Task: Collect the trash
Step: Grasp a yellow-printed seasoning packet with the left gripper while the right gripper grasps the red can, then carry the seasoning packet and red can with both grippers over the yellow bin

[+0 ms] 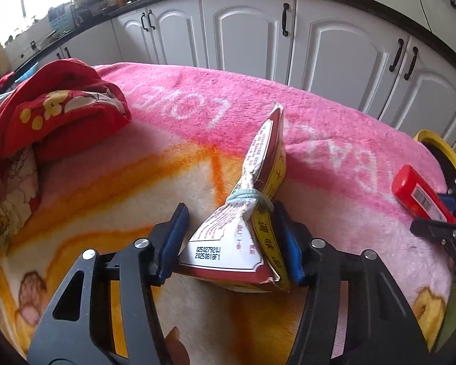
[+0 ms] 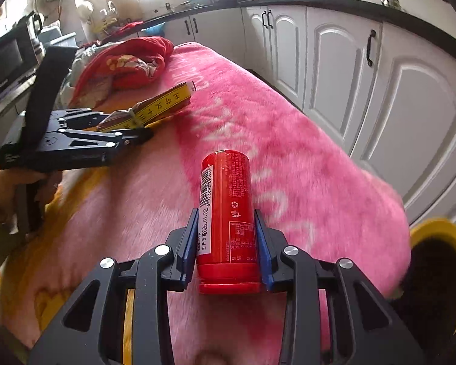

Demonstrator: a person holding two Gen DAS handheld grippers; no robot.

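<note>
1. The left tool (image 1: 231,240) is clamped on a tied packet (image 1: 243,231), lifted just above the blanket (image 1: 167,158); only the packet's wide end sits between the pads.
2. The right tool (image 2: 225,243) is clamped on a red can (image 2: 226,213), near the surface's right edge.
3. A yellow bin (image 2: 434,234) sits beyond that edge, its opening only partly in view.
4. Risks: the flimsy packet could fold and slip free; the smooth can could roll out if tilted and, probably, miss the bin.

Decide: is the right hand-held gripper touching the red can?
Touching. The right wrist view shows the right hand-held gripper with both blue pads pressed against the sides of the red can, no gap.
</note>
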